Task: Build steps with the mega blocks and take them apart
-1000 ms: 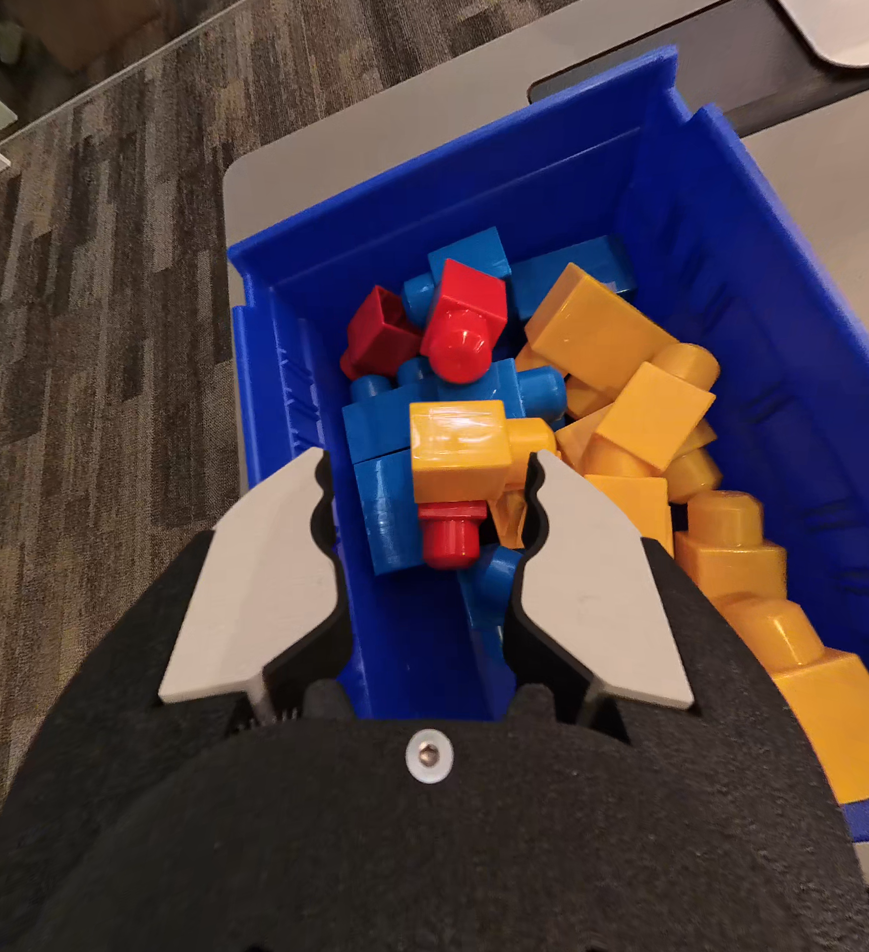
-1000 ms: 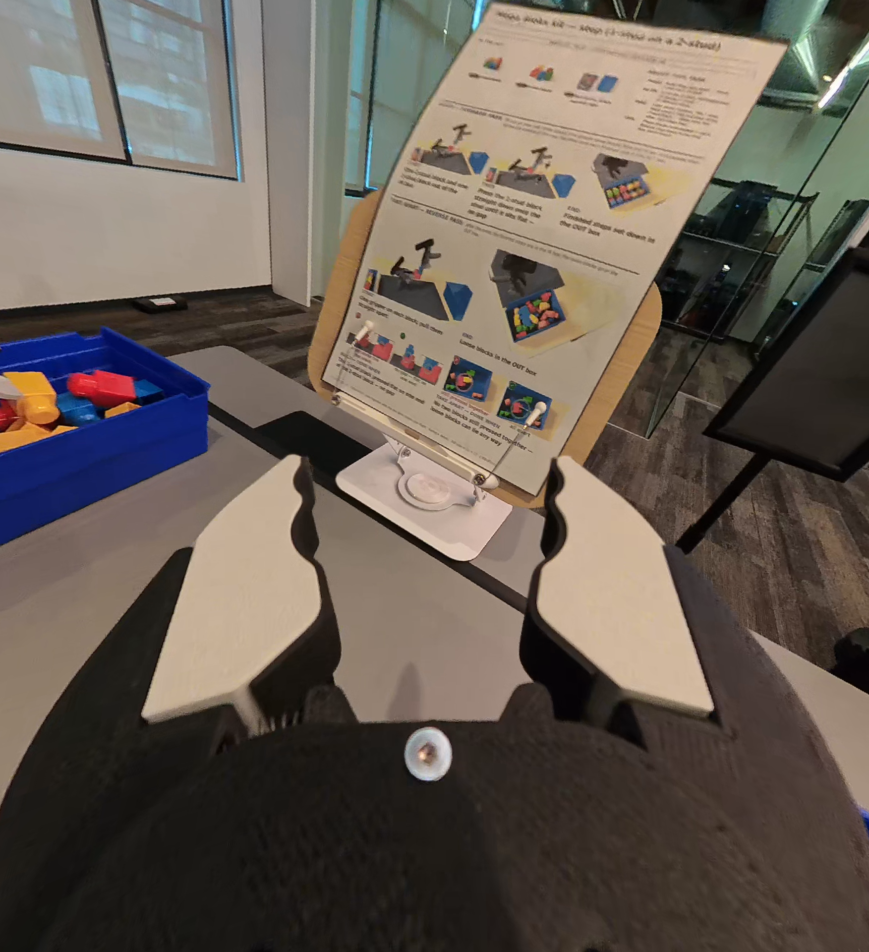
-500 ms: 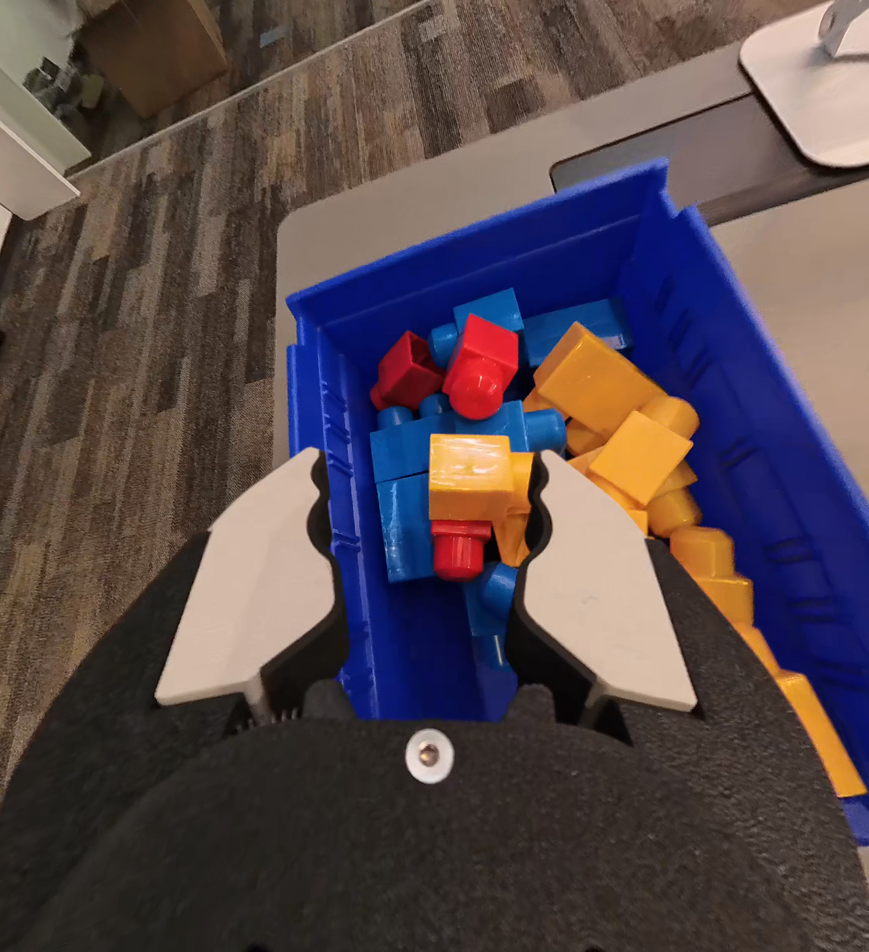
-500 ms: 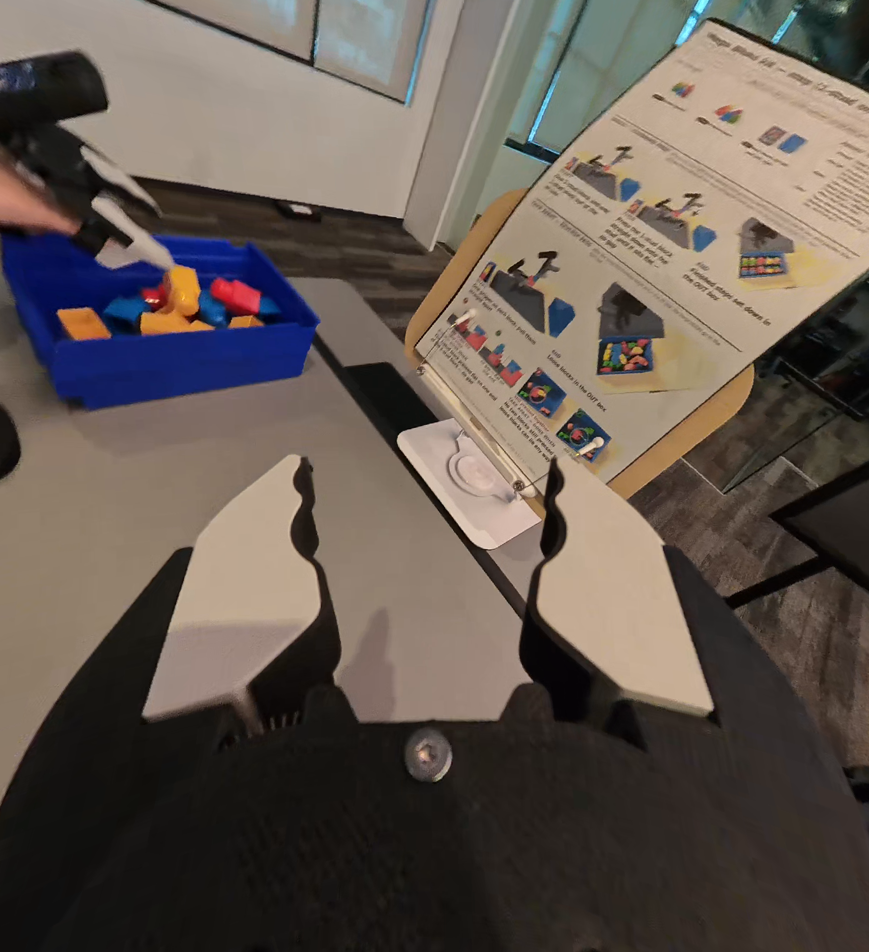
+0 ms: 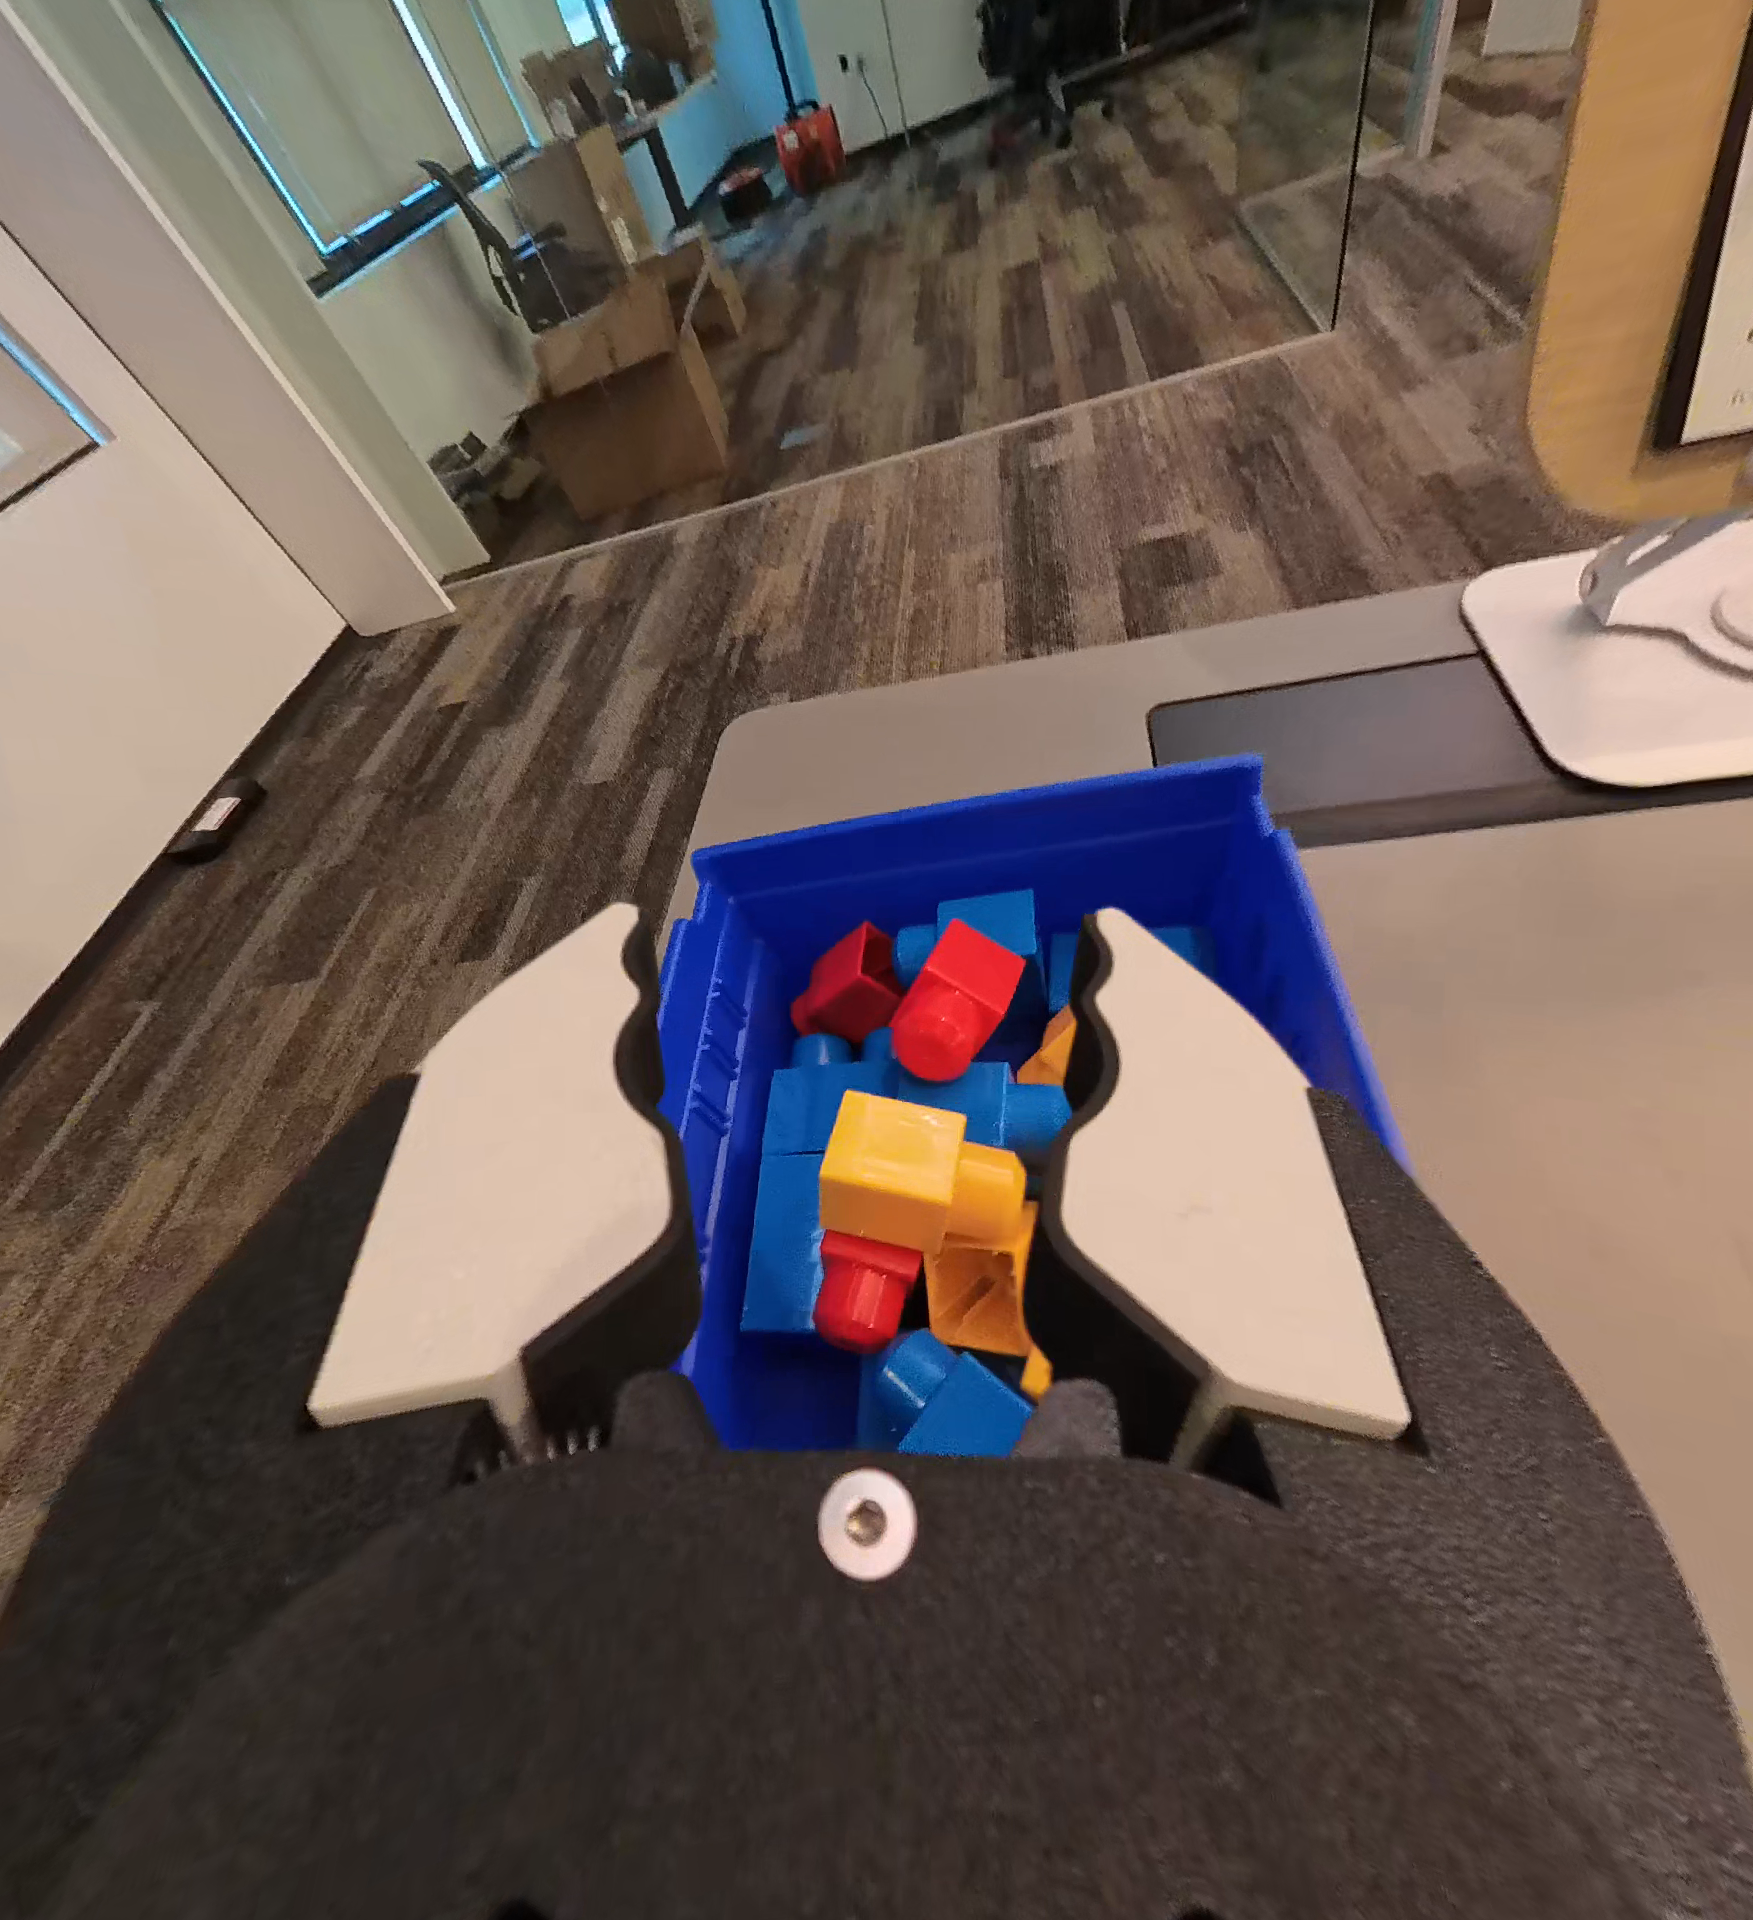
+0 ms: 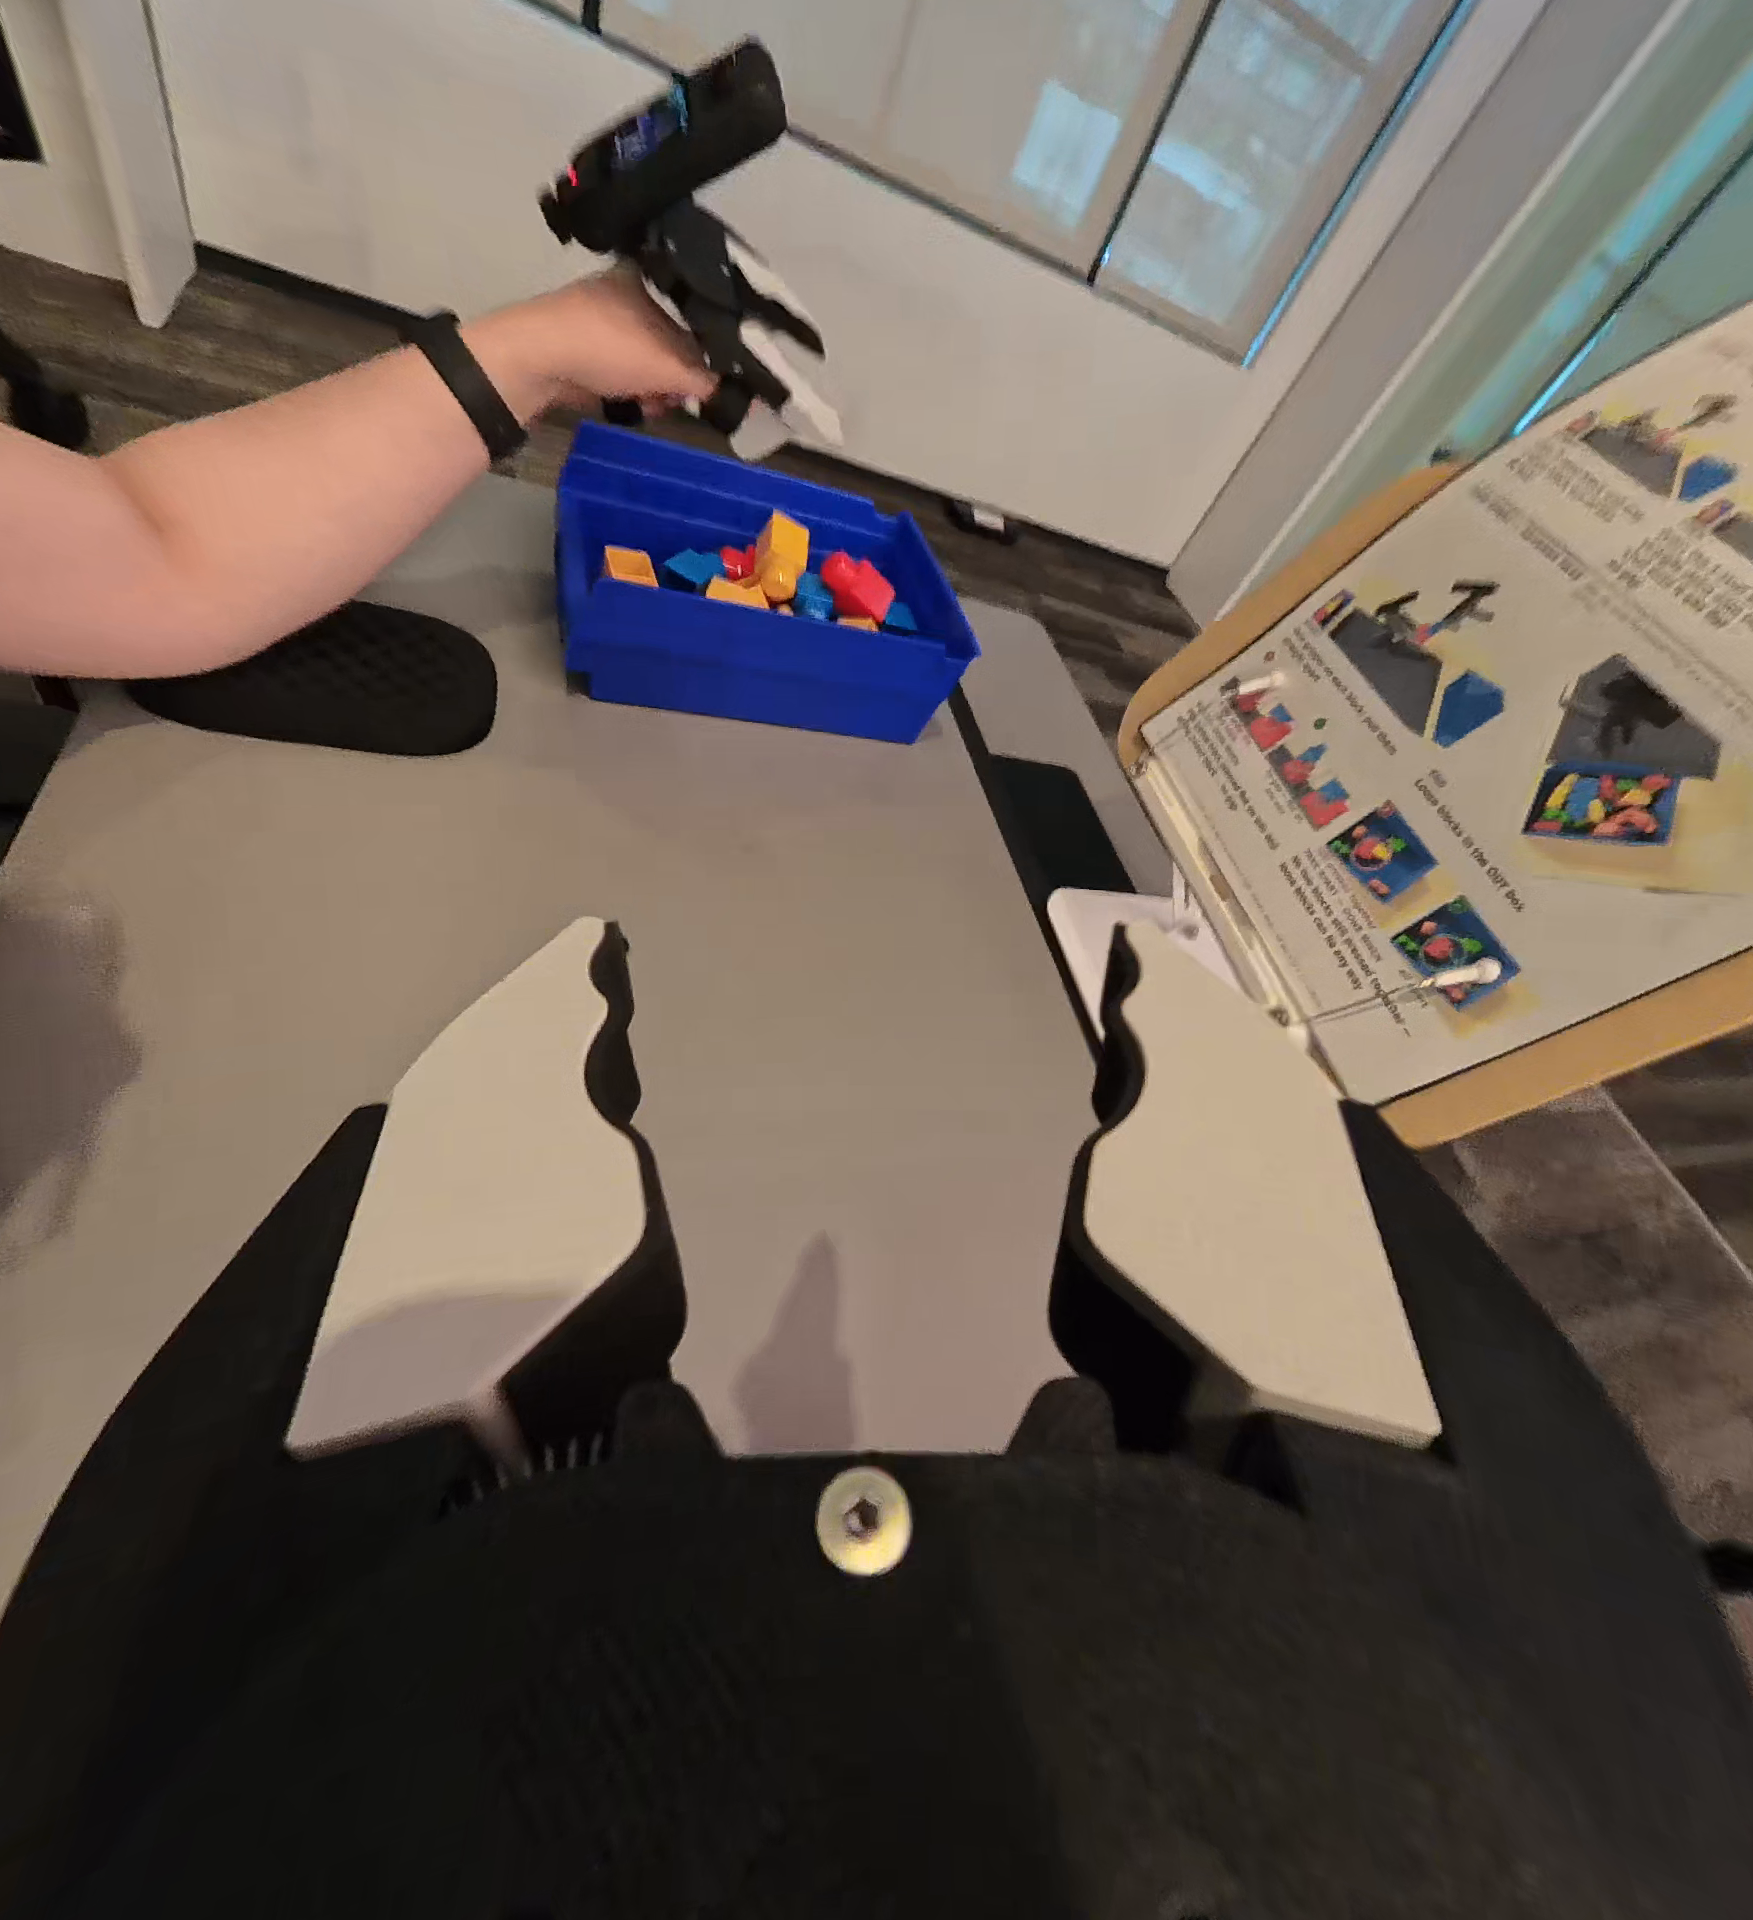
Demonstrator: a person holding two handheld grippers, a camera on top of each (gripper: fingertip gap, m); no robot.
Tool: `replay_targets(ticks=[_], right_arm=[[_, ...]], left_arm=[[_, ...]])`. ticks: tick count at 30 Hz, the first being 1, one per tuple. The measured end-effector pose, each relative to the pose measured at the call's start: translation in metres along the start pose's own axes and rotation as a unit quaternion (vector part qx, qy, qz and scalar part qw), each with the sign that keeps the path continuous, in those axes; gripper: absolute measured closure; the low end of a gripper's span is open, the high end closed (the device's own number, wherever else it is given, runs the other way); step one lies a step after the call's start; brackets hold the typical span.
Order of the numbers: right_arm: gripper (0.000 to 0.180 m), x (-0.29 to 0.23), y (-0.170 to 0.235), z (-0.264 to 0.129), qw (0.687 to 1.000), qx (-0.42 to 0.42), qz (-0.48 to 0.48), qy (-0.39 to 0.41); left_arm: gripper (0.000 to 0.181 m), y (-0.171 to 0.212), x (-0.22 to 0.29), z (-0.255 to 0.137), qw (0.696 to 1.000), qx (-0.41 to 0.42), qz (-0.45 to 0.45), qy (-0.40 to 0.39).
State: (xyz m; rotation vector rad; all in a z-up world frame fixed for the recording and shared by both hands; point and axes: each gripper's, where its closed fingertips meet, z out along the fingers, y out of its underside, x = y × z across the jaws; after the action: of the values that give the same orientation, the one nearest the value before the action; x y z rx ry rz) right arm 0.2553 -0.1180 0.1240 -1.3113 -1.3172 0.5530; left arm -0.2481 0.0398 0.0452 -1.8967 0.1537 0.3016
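A smooth grey table [image 6: 830, 935] stands in an office with wood-look plank flooring [image 5: 955, 582], white walls and glass partitions; cardboard boxes [image 5: 623, 384] sit behind the glass. At the table's far end sits a glossy blue plastic bin [image 6: 747, 665] holding the mega blocks [image 6: 778, 587]: chunky moulded pieces in red, blue and yellow with round studs, lying in a loose heap. In the left wrist view a yellow block [image 5: 893, 1169] lies over a red block [image 5: 861, 1294], and another red one [image 5: 955, 1003] lies stud-forward farther back. An instruction sheet [image 6: 1537, 748] leans on a rounded wooden board to the right, above a white base plate [image 5: 1661, 665].

The left tongs [image 5: 867, 935] have pale flat plates with wavy black inner edges; they stand apart with nothing between them, raised above the bin in a person's hand [image 6: 602, 353]. A dark wristband circles the wrist. The right tongs [image 6: 861, 940] are likewise spread and empty, over bare table, well apart from the bin.

Compared with half a second ago, the left tongs have lifted away from the blocks, so more room shows, and the right wrist view has swung leftward.
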Motion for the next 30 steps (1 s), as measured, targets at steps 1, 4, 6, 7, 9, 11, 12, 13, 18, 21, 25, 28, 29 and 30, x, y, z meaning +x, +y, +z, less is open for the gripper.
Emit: replay_targets(ticks=[1, 4, 6, 7, 9, 11, 12, 13, 18, 21, 25, 28, 29, 30], right_arm=[[0.092, 0.002, -0.005, -0.007, 1.000, 0.017, -0.004, 0.003], [0.092, 0.012, -0.020, -0.028, 0.997, 0.070, -0.007, 0.022], [0.092, 0.016, -0.028, -0.043, 0.993, 0.117, 0.003, 0.029], [0.092, 0.018, -0.032, -0.049, 0.990, 0.140, 0.012, 0.028], [0.092, 0.024, -0.035, -0.055, 0.985, 0.168, 0.037, 0.025], [0.092, 0.032, -0.033, -0.054, 0.985, 0.163, 0.054, 0.029], [0.092, 0.036, -0.034, -0.053, 0.984, 0.165, 0.058, 0.036], [0.092, 0.038, -0.035, -0.051, 0.984, 0.165, 0.061, 0.037], [0.092, 0.036, -0.034, -0.034, 0.987, 0.146, 0.054, 0.032], [0.091, 0.041, -0.028, -0.024, 0.991, 0.110, 0.051, 0.052], [0.092, 0.062, -0.046, -0.025, 0.986, 0.102, 0.047, 0.125], [0.092, 0.085, -0.048, -0.029, 0.971, 0.083, 0.068, 0.216], [0.092, 0.090, -0.043, -0.028, 0.965, 0.071, 0.074, 0.239], [0.092, 0.093, -0.038, -0.025, 0.961, 0.059, 0.081, 0.257]], left_arm=[[0.104, -0.003, 0.001, -0.001, 1.000, 0.006, -0.006, -0.001], [0.104, -0.011, 0.001, -0.006, 1.000, 0.024, -0.016, -0.002], [0.104, -0.015, -0.001, -0.008, 0.999, 0.034, -0.026, -0.003], [0.105, -0.017, -0.001, -0.008, 0.999, 0.039, -0.032, 0.000], [0.106, -0.018, 0.001, -0.006, 0.998, 0.042, -0.038, 0.010], [0.106, -0.017, 0.003, -0.003, 0.999, 0.039, -0.033, 0.009], [0.106, -0.015, 0.005, 0.000, 0.999, 0.034, -0.027, 0.009], [0.105, -0.013, 0.008, 0.002, 0.999, 0.028, -0.021, 0.010], [0.104, -0.005, 0.014, 0.006, 0.999, 0.016, -0.018, 0.024], [0.104, -0.004, 0.004, 0.003, 1.000, 0.012, -0.022, 0.014], [0.102, -0.011, -0.004, -0.004, 0.999, 0.018, -0.027, 0.008], [0.099, -0.010, -0.004, -0.003, 1.000, 0.009, -0.025, 0.015], [0.098, -0.008, -0.002, -0.001, 0.999, 0.000, -0.026, 0.023], [0.097, -0.007, 0.001, -0.001, 0.999, -0.005, -0.028, 0.034]])
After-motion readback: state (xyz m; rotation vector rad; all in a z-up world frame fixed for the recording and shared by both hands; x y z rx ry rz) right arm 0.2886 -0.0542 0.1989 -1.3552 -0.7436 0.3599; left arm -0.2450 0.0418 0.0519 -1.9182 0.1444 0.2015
